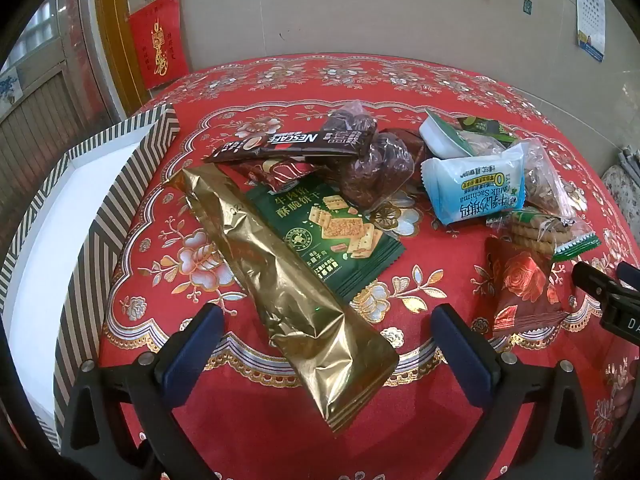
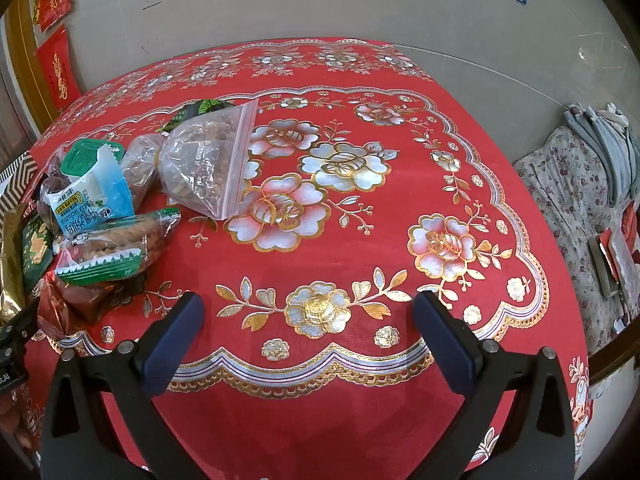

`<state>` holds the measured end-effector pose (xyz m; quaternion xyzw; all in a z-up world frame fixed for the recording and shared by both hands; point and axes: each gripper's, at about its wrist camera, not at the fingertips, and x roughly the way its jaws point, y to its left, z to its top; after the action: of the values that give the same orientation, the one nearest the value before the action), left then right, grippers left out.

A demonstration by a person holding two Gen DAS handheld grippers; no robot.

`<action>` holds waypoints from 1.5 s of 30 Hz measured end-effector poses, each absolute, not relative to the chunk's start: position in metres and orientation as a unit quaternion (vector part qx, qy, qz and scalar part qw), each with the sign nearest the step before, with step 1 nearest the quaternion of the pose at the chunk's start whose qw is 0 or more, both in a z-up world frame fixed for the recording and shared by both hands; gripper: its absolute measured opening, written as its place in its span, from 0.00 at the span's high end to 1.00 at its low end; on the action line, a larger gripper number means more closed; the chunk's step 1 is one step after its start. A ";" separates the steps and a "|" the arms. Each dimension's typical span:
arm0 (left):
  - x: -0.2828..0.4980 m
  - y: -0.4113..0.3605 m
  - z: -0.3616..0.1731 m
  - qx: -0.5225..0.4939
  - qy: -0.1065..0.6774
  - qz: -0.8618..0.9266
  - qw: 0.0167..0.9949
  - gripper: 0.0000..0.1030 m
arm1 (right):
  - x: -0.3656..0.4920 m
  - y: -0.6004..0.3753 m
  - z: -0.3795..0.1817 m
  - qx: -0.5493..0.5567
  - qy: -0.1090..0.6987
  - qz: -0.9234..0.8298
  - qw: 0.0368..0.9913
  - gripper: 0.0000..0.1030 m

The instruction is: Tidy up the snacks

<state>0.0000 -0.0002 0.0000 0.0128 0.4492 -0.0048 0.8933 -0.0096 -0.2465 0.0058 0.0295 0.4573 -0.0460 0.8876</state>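
Gold foil fills the gap ahead of my left gripper (image 1: 326,330): the long gold pack (image 1: 280,276) lies slantwise on the red cloth (image 1: 420,400), its near end between my spread fingers, which do not touch it. My right gripper (image 2: 306,320) is spread just as wide over bare cloth, with nothing between its fingers. The rest of the snacks sit in a loose heap beyond: a green cracker pack (image 1: 340,232) half under the gold one, a Nescafe stick (image 1: 292,142), a dark bag (image 1: 368,160), a blue-white pack (image 1: 476,188), a biscuit sleeve (image 1: 548,234), a red rose pack (image 1: 524,292) and a clear zip bag (image 2: 208,164). The striped box (image 1: 100,216) stands open at my left, just beside the gold pack's far end, and seems empty in the part I can see. I judge nothing is sorted yet and the first pick is in hand. Next I should lower the left gripper, close across the gold pack's narrow width, lift it clear of the green pack and carry it left over the box wall. Foil is slick, so I would grip it away from the crimped end. Room is good on my right, where the cloth is bare to the table edge; on the left the box wall is the one edge to clear.
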 end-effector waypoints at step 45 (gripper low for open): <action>-0.047 0.014 0.098 0.007 0.327 -0.028 0.944 0.01 | -0.061 -0.193 0.104 -0.015 0.327 -0.029 0.945 0.00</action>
<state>-0.0470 0.0143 0.0981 0.0075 0.3274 -0.0283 0.9444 -0.0613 -0.1926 0.1038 -0.0146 0.3269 -0.0292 0.9445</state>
